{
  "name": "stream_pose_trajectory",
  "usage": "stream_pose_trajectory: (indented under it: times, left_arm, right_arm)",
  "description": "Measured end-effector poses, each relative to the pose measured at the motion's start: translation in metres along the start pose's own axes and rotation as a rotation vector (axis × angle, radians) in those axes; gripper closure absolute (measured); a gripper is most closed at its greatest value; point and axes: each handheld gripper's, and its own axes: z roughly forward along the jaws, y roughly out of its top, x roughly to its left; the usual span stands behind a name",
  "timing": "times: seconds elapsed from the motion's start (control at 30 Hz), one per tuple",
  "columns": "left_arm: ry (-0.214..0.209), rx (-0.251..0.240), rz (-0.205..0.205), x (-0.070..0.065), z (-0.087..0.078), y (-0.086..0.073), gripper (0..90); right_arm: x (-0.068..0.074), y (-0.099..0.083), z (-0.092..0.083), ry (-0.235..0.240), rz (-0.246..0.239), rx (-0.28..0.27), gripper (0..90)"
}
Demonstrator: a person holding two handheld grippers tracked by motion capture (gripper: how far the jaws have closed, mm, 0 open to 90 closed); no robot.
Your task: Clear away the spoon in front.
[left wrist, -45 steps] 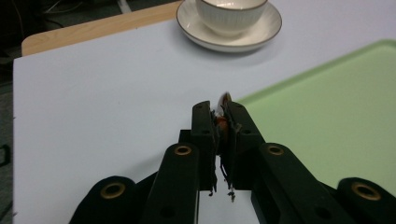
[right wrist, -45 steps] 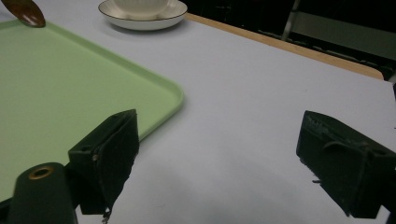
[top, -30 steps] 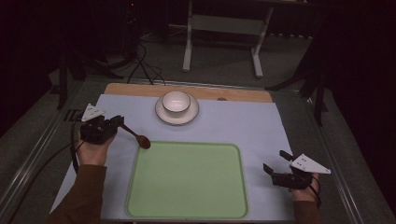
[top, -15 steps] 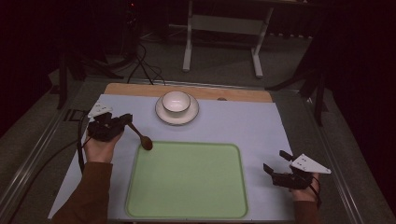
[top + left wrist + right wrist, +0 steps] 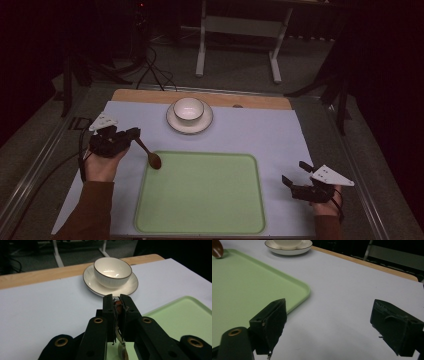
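One tabletop (image 5: 280, 135), covered by a pale lilac sheet, with a strip of bare wood showing along its far edge.

One flat light-green plastic tray with rounded corners (image 5: 200, 195), lying at the near middle of the tabletop. Its surface carries nothing except the spoon's bowl at its far left corner.

One cream ceramic bowl with a thin dark rim (image 5: 188, 109), standing on one matching cream saucer (image 5: 189, 123) near the middle of the far edge. In the right gripper view the bowl is cut off by the top of the frame, and only part of the saucer is visible.

One dark brown wooden spoon (image 5: 149, 154). Its handle is clamped at the far end, and its bowl reaches down over the tray's far left corner. Whether it touches the tray cannot be told. In the left gripper view most of the spoon is hidden behind the jaws.

Two hand-held grippers, each held in one hand.
- Left hand-held gripper (image 5: 134, 134): near the left edge of the tabletop, jaws clenched on the spoon handle.
- Right hand-held gripper (image 5: 295, 173): near the near right corner, just right of the tray, jaws spread wide with nothing between them.

Two forearms, both cut off by the bottom of the high view.

Beyond the tabletop: one white metal frame on two feet (image 5: 237, 40) and cables on the floor, the rest too dark to make out.
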Motion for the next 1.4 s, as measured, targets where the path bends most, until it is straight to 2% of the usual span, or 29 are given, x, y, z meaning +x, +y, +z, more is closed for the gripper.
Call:
stream_pose_trajectory:
  times: [0.03, 0.13, 0.23, 0.37, 0.57, 0.6, 0.7, 0.83, 0.9, 0.93, 0.97, 1.0, 1.1, 1.17, 1.2, 1.3, 1.4]
  left_arm:
    - [0.019, 0.017, 0.008, 0.0, 0.001, 0.0, 83.7]
    - [0.041, 0.017, -0.004, 0.002, 0.003, 0.0, 83.2]
    - [0.033, 0.025, 0.0, 0.005, 0.011, 0.0, 82.2]
    - [-0.028, 0.028, -0.004, 0.007, 0.025, -0.007, 79.6]
    - [-0.073, 0.044, -0.016, 0.008, 0.04, -0.021, 75.3]
    - [-0.101, 0.044, -0.029, 0.009, 0.046, -0.027, 74.9]
    - [-0.124, 0.062, -0.031, 0.009, 0.053, -0.034, 73.9]
    - [-0.14, 0.086, -0.016, 0.005, 0.061, -0.038, 72.9]
    - [-0.142, 0.105, 0.005, 0.002, 0.067, -0.041, 73.5]
    - [-0.155, 0.112, 0.007, 0.0, 0.07, -0.043, 74.2]
    - [-0.155, 0.112, 0.007, 0.0, 0.07, -0.043, 74.7]
    - [-0.18, 0.112, -0.01, -0.001, 0.074, -0.047, 74.8]
    - [-0.201, 0.11, -0.013, -0.003, 0.075, -0.05, 74.7]
    - [-0.201, 0.11, -0.013, -0.003, 0.075, -0.05, 74.6]
    - [-0.214, 0.105, -0.005, -0.004, 0.075, -0.053, 74.6]
    - [-0.218, 0.119, 0.014, -0.003, 0.077, -0.058, 73.4]
    - [-0.21, 0.115, 0.022, -0.001, 0.079, -0.06, 73.2]
  right_arm:
    - [0.0, 0.0, 0.0, 0.001, 0.001, -0.001, 13.5]
    - [0.0, 0.0, 0.001, 0.002, 0.0, 0.003, 13.5]
    - [0.0, 0.0, 0.001, 0.004, 0.0, 0.003, 13.5]
    - [0.0, 0.0, 0.001, 0.003, 0.001, 0.004, 13.5]
    - [0.0, 0.0, 0.001, 0.005, 0.004, 0.006, 13.5]
    - [0.0, 0.0, 0.001, 0.008, 0.003, 0.007, 13.5]
    - [0.0, 0.0, 0.001, 0.009, 0.002, 0.006, 13.5]
    - [0.0, 0.0, 0.001, 0.008, 0.006, 0.006, 13.5]
    - [0.0, 0.0, 0.001, 0.011, 0.003, 0.008, 13.5]
    - [0.0, 0.0, 0.001, 0.012, 0.003, 0.008, 13.5]
    - [0.0, 0.0, 0.001, 0.012, 0.003, 0.008, 13.5]
    - [0.0, 0.0, 0.001, 0.012, 0.002, 0.008, 13.5]
    - [0.0, 0.0, 0.0, 0.009, 0.004, 0.007, 13.5]
    - [0.0, 0.0, 0.0, 0.009, 0.003, 0.006, 13.5]
    - [0.0, 0.0, 0.0, 0.009, 0.003, 0.006, 13.5]
    - [0.0, 0.0, 0.001, 0.013, -0.001, 0.01, 13.5]
    - [0.0, 0.0, 0.001, 0.014, -0.003, 0.009, 13.5]
